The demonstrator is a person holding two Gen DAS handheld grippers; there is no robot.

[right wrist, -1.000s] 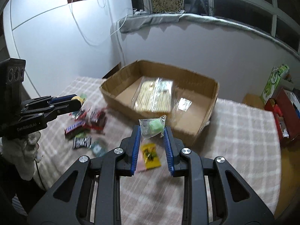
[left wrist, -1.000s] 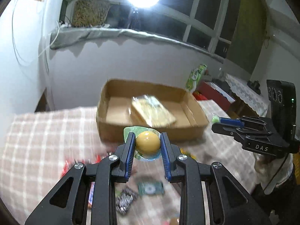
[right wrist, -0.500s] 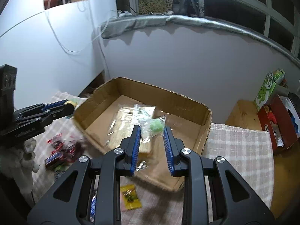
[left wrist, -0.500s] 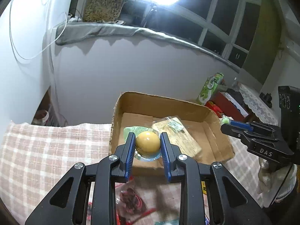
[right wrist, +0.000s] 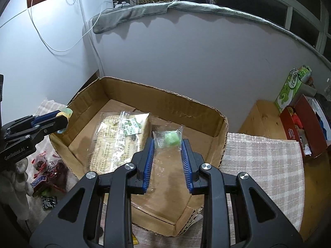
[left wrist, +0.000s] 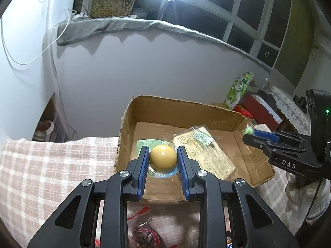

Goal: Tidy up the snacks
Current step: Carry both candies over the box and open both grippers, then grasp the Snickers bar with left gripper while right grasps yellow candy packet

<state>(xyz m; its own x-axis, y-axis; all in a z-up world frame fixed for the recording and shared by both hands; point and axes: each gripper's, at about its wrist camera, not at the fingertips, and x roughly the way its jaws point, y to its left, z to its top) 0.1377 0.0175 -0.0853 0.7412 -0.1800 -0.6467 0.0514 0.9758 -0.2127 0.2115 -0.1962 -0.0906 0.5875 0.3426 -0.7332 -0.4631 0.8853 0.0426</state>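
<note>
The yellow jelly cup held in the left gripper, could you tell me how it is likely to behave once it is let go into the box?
The yellow jelly cup has a rounded dome, so it may rock or roll on the cardboard box floor. Its flat foil rim should probably stop it soon. The left gripper pinches it undented, so it seems fairly stiff.

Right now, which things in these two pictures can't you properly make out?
- Red snack wrappers: left wrist view, the left jaws and the bottom edge cover most of them.
- Print on the flat packet in the cardboard box: right wrist view, too small and glary.
- Red box contents: right wrist view, cut off by the edge.
</note>
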